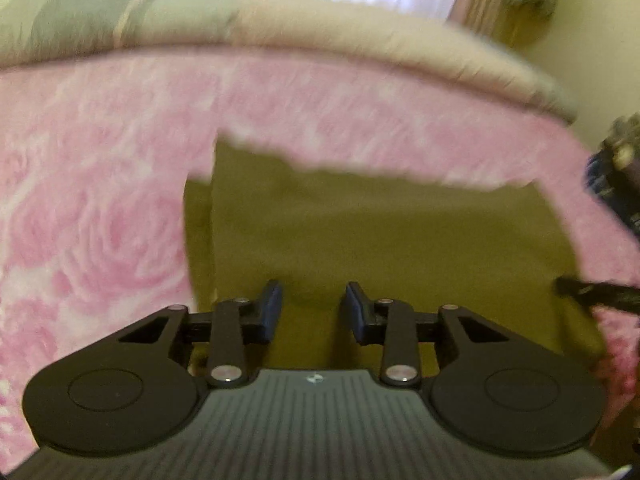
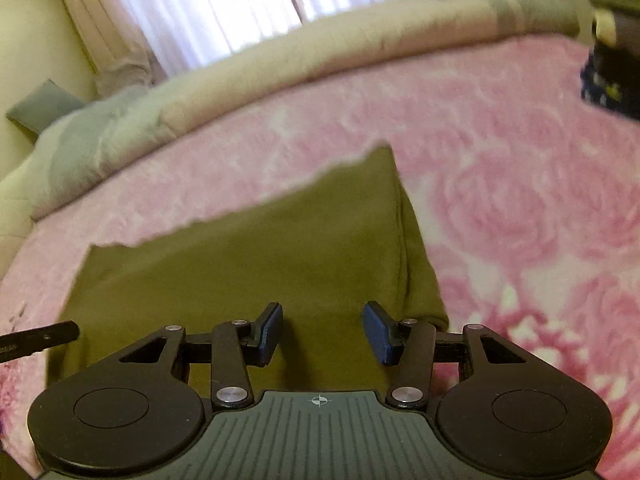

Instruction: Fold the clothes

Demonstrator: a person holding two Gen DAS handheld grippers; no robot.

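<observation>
An olive-green garment (image 1: 360,232) is seen lying flat on a pink rose-pattern blanket (image 1: 92,220), approx. in the middle of the bed. It looks already folded: a doubled edge runs along its left side in the left wrist view, and in the right wrist view the same thick edge is seen at its right side. The far edge of the garment is blurred in both views, so its exact outline cannot be told.

The left gripper (image 1: 311,312) is held above the near part of the garment, pointed down at it. Its blue pads (image 1: 272,310) are spread, w/ only green cloth seen in the gap below; nothing is pinched between them. Whether the tips touch the cloth cannot be told.

The right gripper (image 2: 322,332) is held over the near right part of the garment, close to its folded edge. Its fingers are also spread, somewhat wider, and no cloth is gripped.

A thin black part of the other tool is seen at the edge of each view, just beside the garment.

Behind the pink blanket, a beige and grey quilt (image 2: 280,64) is bunched along the far side of the bed. Beyond it, a bright window w/ white curtains (image 2: 208,8) is seen.
</observation>
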